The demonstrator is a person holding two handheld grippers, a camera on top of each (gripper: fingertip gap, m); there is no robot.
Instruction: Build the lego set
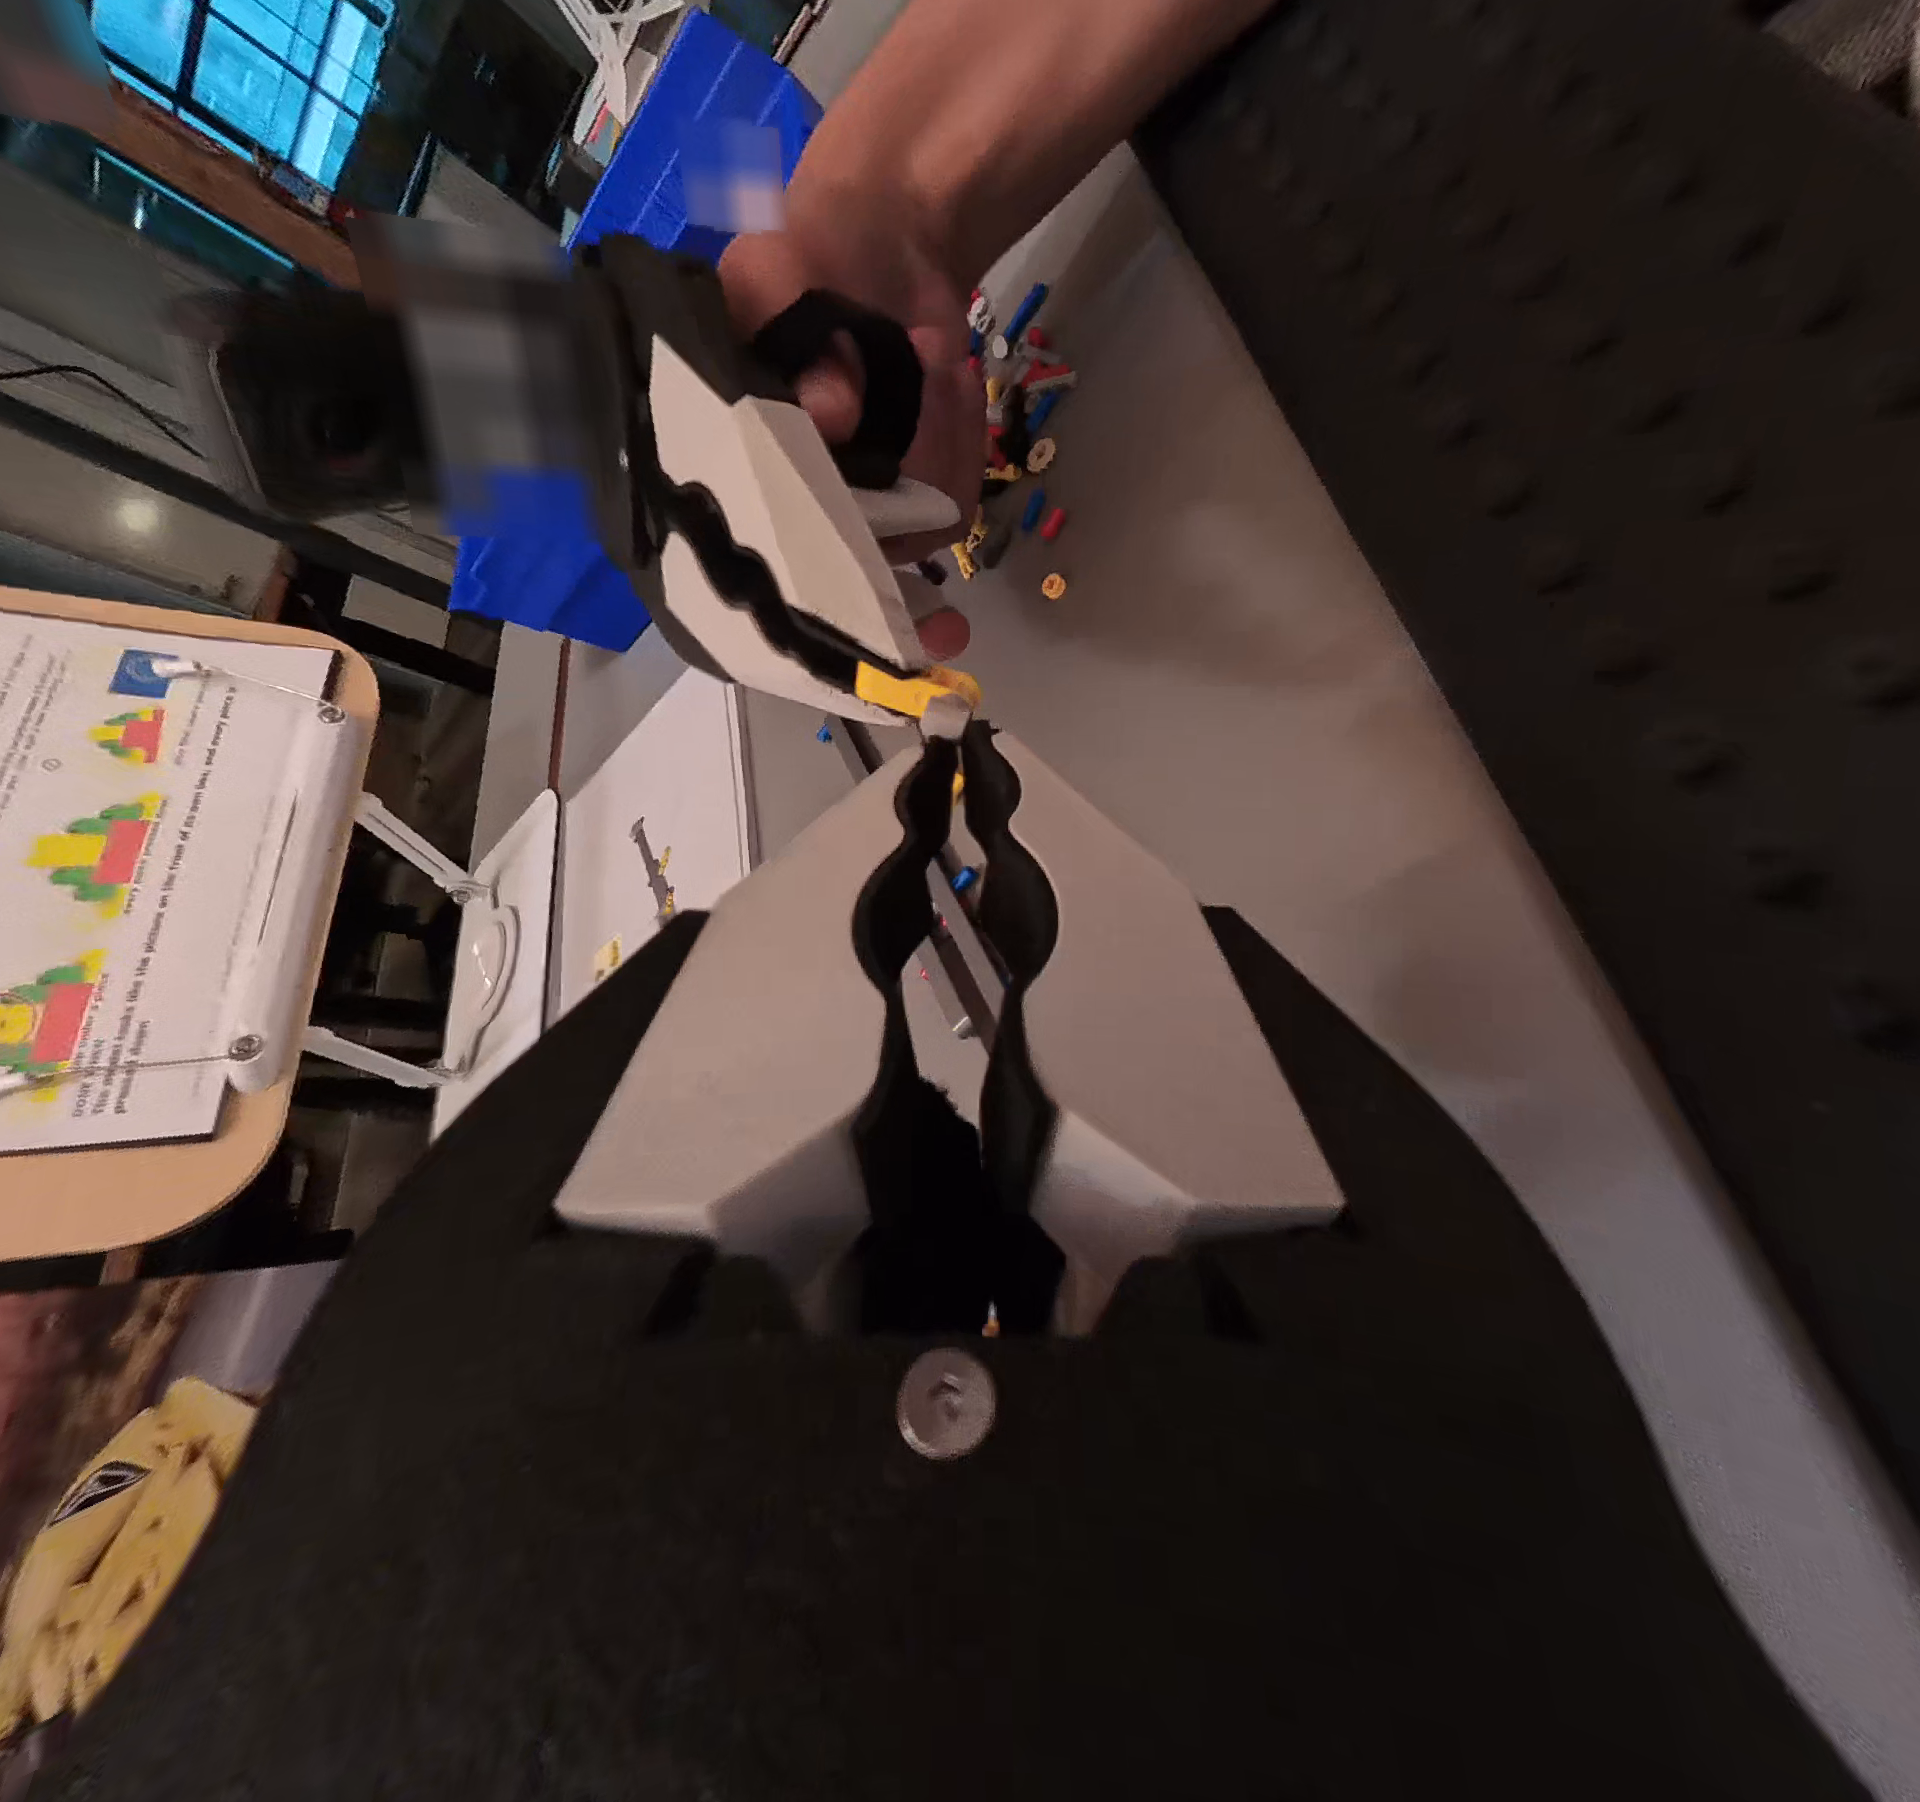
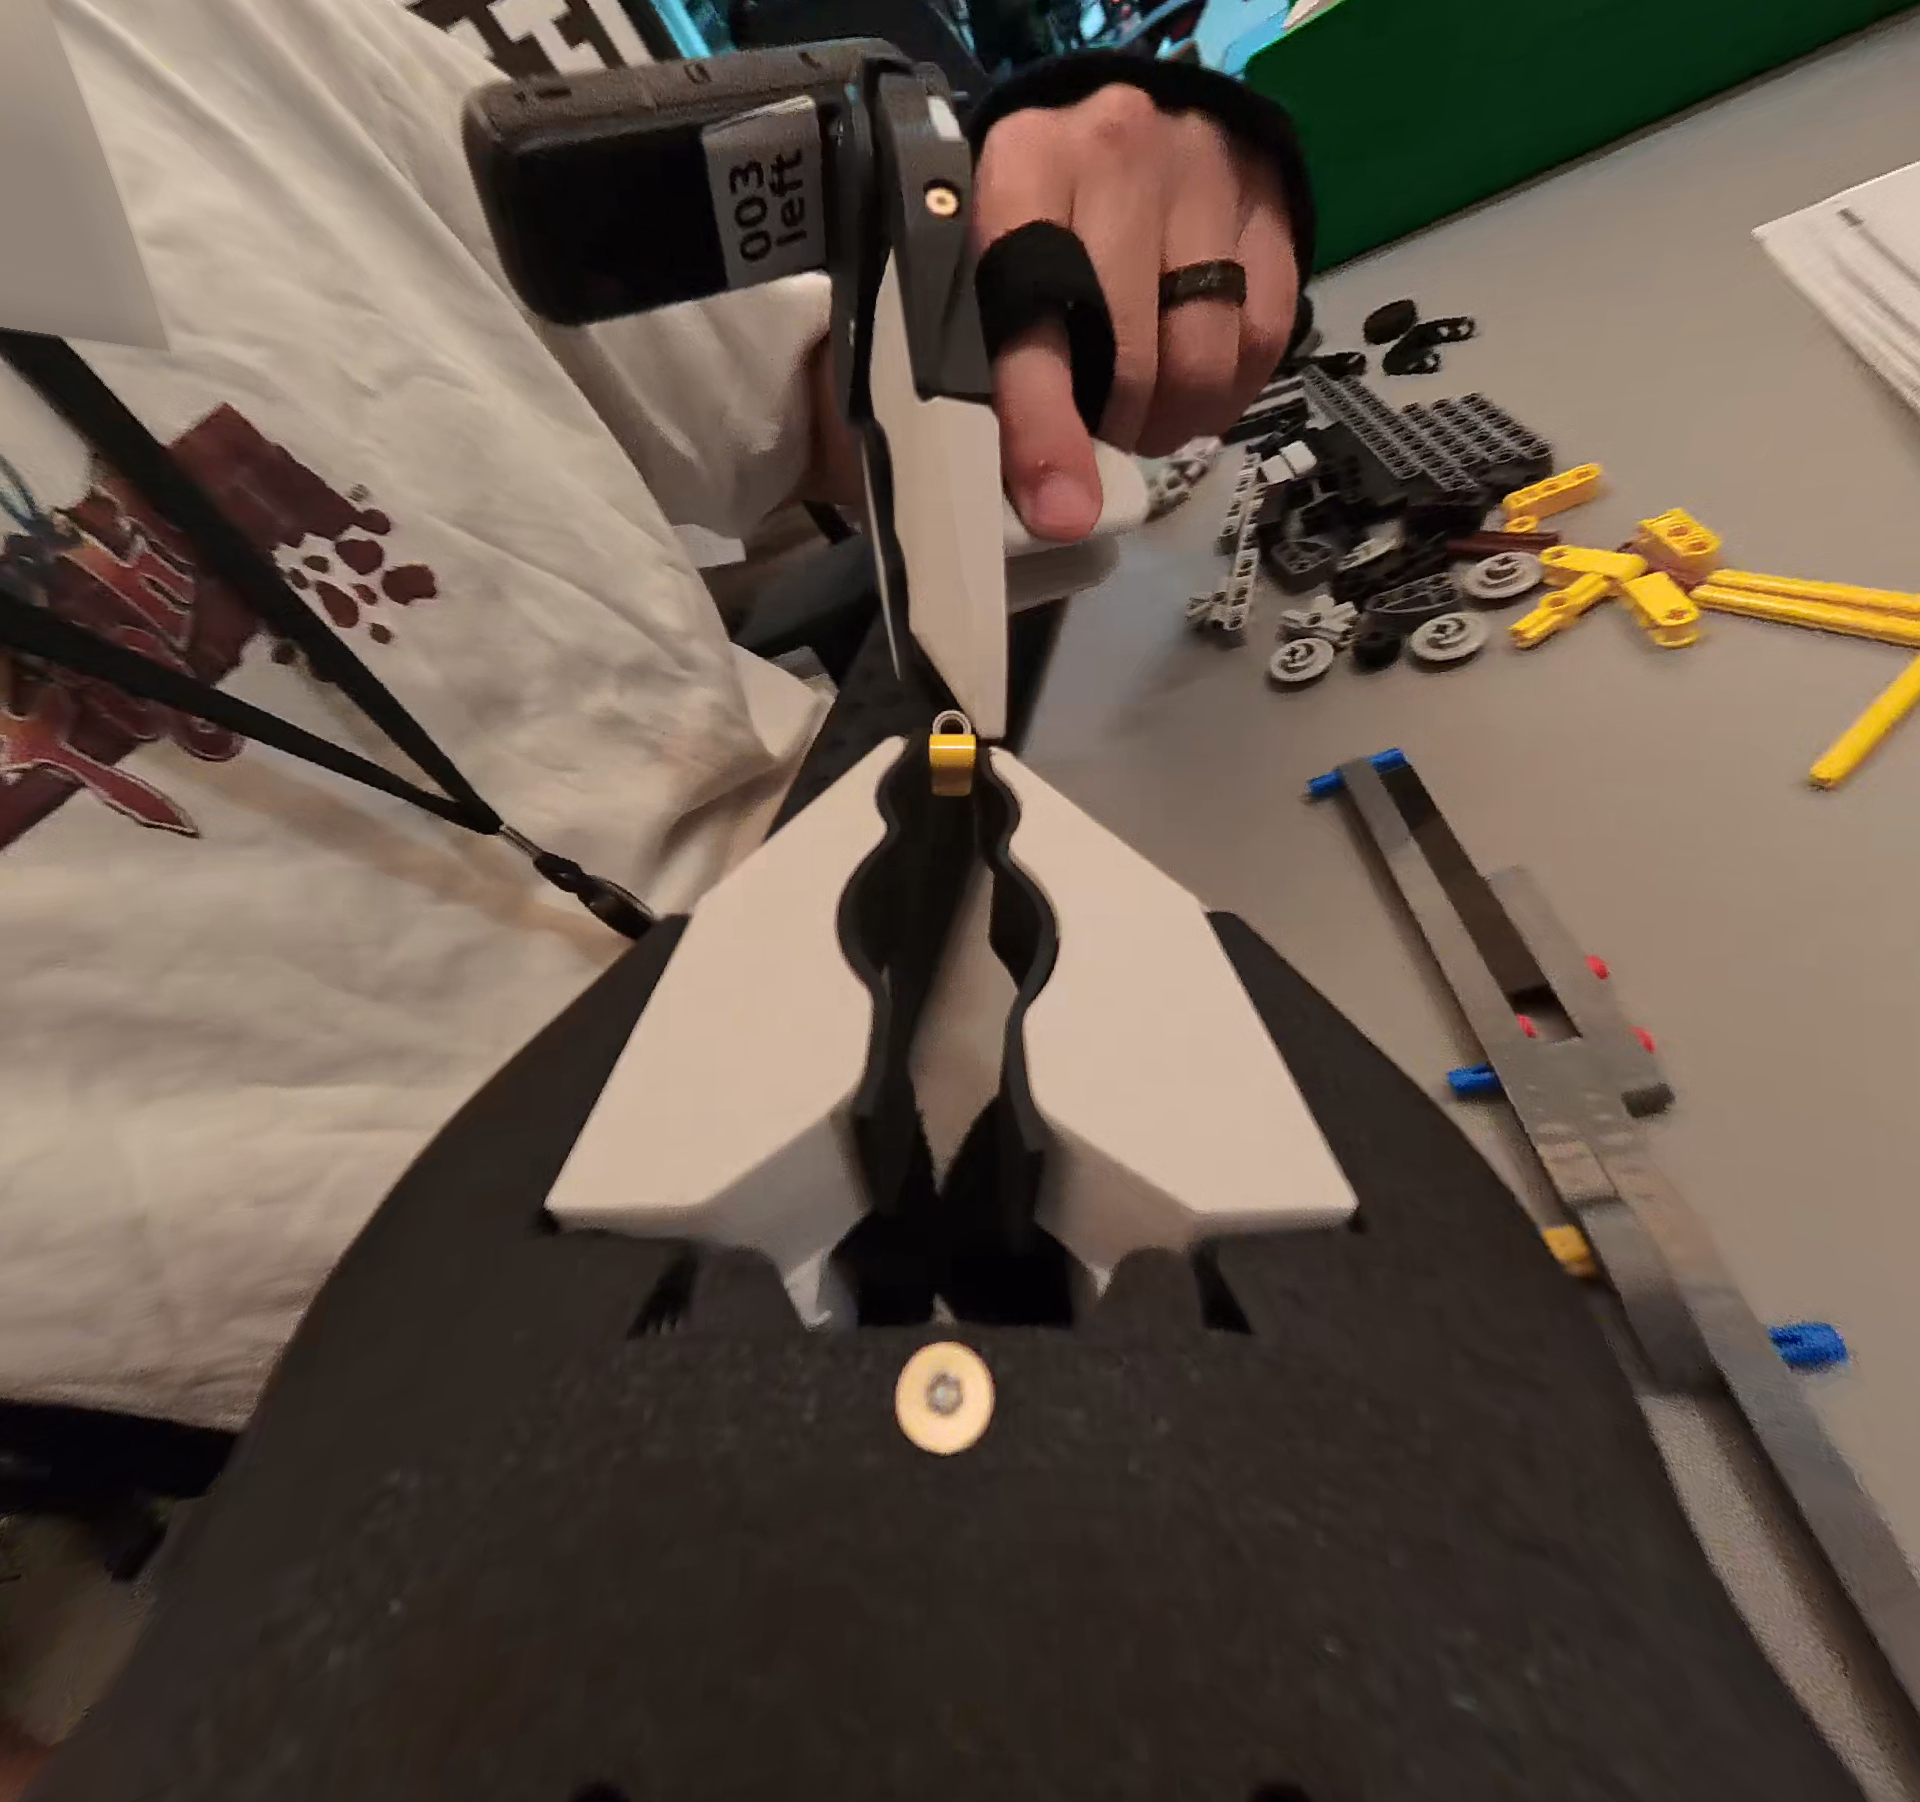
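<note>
My left gripper (image 1: 951, 753) is shut on a small grey piece (image 1: 945, 719), held above the table. My right gripper (image 2: 948, 778) is shut on a small yellow piece (image 2: 950, 763). The two gripper tips meet, and the grey piece touches the end of the yellow piece (image 1: 902, 692). In the right wrist view the left gripper (image 2: 971, 708) comes down from above and the grey piece (image 2: 951, 722) shows as a small loop on top of the yellow one. In the left wrist view the right gripper (image 1: 920, 687) comes in from the upper left.
A long grey and black beam assembly (image 2: 1538, 1077) with blue and red pins lies on the grey table. A pile of black and grey parts (image 2: 1403, 485) and yellow beams (image 2: 1683, 599) lie behind it. A pile of small coloured pieces (image 1: 1023, 402), blue bins (image 1: 707, 131), an instruction sheet (image 1: 135, 879) and a green box (image 2: 1558, 38) stand around. My left and right fingertips are right by each other.
</note>
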